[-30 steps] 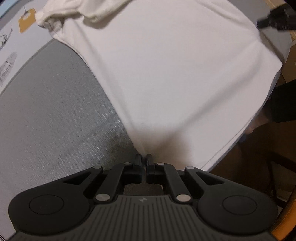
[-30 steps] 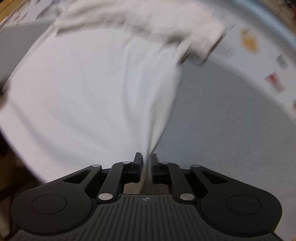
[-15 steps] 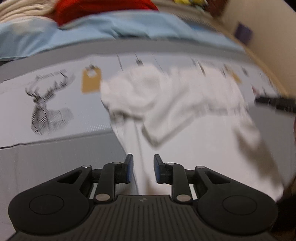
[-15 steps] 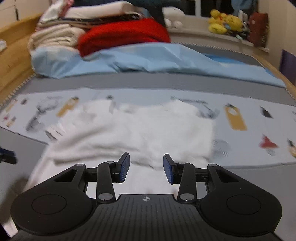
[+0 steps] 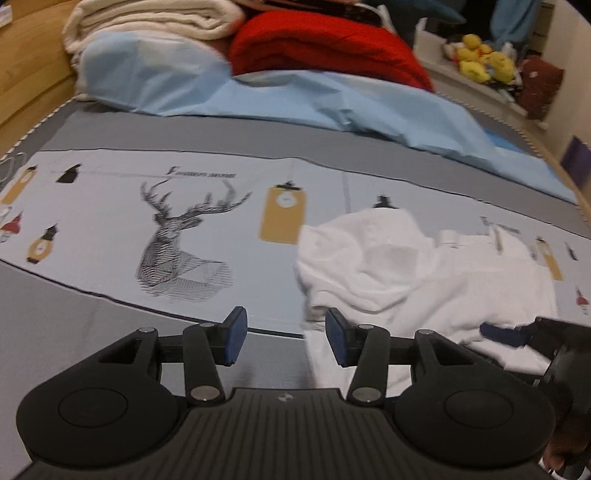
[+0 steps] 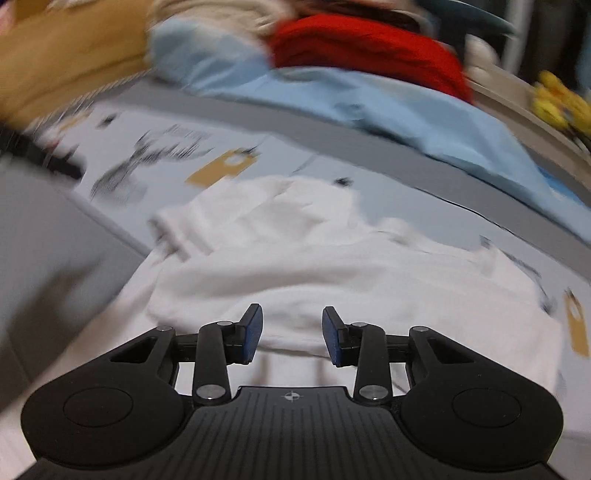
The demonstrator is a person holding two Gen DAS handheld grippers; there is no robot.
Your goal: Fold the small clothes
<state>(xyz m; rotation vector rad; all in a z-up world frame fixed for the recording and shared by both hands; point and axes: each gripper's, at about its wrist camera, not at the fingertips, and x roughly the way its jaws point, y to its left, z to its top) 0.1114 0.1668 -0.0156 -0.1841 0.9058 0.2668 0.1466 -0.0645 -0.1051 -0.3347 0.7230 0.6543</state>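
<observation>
A white garment (image 5: 406, 273) lies rumpled on the printed bed sheet, to the right in the left wrist view and spread across the middle of the right wrist view (image 6: 314, 266). My left gripper (image 5: 282, 332) is open and empty, just left of the garment's near edge. My right gripper (image 6: 291, 332) is open and empty, directly over the garment's near part. The right gripper's blue-padded fingers (image 5: 502, 332) show at the right edge of the left wrist view, resting by the cloth.
The grey sheet carries a deer print (image 5: 177, 251) and tag prints (image 5: 284, 214). A light blue cover (image 5: 332, 107), a red blanket (image 5: 325, 48) and cream folded bedding (image 5: 147, 22) lie at the back. Yellow soft toys (image 5: 484, 62) sit on a ledge at the far right.
Both grippers were shut on the white garment one second ago; they have since opened, let it drop onto the bed, and tilted up to face the far end.
</observation>
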